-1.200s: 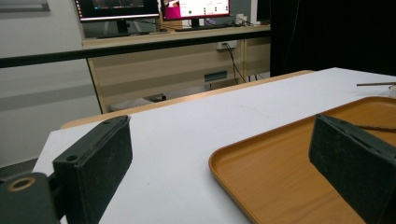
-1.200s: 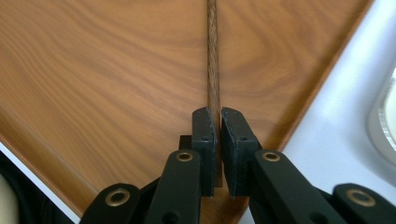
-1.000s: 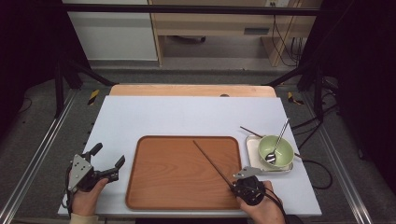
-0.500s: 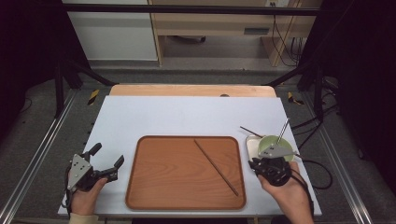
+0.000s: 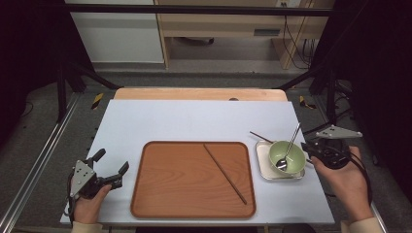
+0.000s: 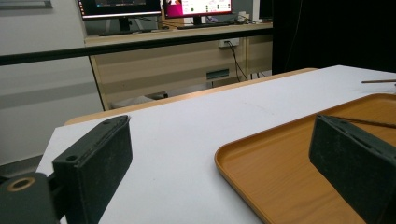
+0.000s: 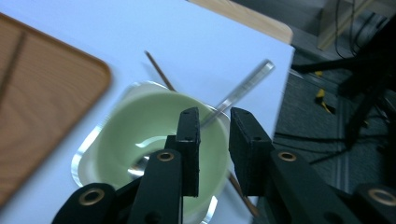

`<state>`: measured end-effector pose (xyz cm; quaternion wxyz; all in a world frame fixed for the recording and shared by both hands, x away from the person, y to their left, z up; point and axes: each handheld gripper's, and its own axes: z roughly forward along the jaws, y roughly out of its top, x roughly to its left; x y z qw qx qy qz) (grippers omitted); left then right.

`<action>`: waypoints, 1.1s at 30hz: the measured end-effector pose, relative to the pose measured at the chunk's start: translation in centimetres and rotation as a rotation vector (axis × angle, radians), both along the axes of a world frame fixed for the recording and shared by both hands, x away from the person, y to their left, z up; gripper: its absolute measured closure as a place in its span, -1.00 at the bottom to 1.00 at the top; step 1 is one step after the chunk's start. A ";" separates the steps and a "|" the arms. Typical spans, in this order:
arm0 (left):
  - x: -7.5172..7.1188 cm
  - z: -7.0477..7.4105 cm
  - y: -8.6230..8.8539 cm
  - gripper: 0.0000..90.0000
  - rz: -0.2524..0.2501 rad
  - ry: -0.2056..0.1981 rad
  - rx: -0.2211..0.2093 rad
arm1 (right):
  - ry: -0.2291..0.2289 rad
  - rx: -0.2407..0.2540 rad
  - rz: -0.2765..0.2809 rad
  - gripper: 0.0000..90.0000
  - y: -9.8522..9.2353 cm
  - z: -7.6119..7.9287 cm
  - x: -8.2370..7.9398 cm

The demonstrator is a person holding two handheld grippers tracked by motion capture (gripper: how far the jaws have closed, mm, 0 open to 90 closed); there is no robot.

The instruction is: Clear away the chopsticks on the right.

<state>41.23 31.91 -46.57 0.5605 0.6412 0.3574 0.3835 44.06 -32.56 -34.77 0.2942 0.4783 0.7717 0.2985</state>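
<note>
A brown wooden tray (image 5: 187, 179) lies in the middle of the white table, with one dark chopstick (image 5: 225, 173) lying slantwise on it. To its right a pale green bowl (image 5: 281, 151) stands on a small white square plate (image 5: 265, 167). A metal spoon (image 5: 290, 145) leans in the bowl. A second chopstick (image 5: 260, 137) pokes out from behind the plate. My right gripper (image 5: 307, 148) hovers at the bowl's right rim (image 7: 140, 135), its jaws (image 7: 215, 116) a narrow gap apart and holding nothing. My left gripper (image 5: 111, 162) rests wide open left of the tray (image 6: 299, 177).
The table's right edge (image 5: 311, 160) runs close under my right gripper. A wooden strip (image 5: 199, 93) lines the far edge. Black frame rails (image 5: 39, 150) flank the table, and cables (image 5: 362, 179) trail on the right.
My right gripper has moved from the tray's front right corner, by the chopstick's end, back and right to the bowl's rim. The left gripper has hardly shifted.
</note>
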 end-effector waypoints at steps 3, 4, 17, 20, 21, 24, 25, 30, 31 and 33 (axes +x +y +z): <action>0.0 0.0 0.0 -0.87 -0.002 0.000 0.002 | 0.021 -0.016 -0.012 0.57 -1.7 -1.0 0.2; 0.0 0.0 -0.1 -0.87 -0.002 0.000 0.002 | 0.025 -0.023 -0.014 0.56 -2.3 -1.4 0.3; 0.0 -0.1 -0.2 -0.87 -0.010 0.006 0.010 | 0.091 -0.032 -0.047 0.41 -6.6 -7.1 0.2; 0.0 -0.1 -0.2 -0.87 -0.011 0.005 0.011 | 0.106 -0.022 -0.041 0.37 -6.9 -7.9 0.4; 0.0 -0.1 -0.2 -0.87 -0.012 0.006 0.012 | 0.115 -0.026 -0.042 0.36 -6.9 -8.0 0.4; 0.0 -0.1 -0.2 -0.87 -0.012 0.006 0.012 | 0.127 -0.033 -0.031 0.35 -7.0 -8.5 0.5; 0.0 -0.1 -0.2 -0.87 -0.012 0.006 0.012 | 0.132 -0.032 -0.031 0.35 -7.0 -8.6 0.5; 0.0 -0.1 -0.2 -0.87 -0.012 0.006 0.012 | 0.144 -0.035 -0.027 0.33 -7.1 -9.0 0.7; 0.0 -0.1 -0.2 -0.87 -0.012 0.006 0.013 | 0.146 -0.039 -0.022 0.33 -7.1 -9.1 0.7; 0.0 -0.1 -0.2 -0.87 -0.013 0.005 0.014 | 0.153 -0.047 -0.018 0.31 -7.1 -9.3 0.9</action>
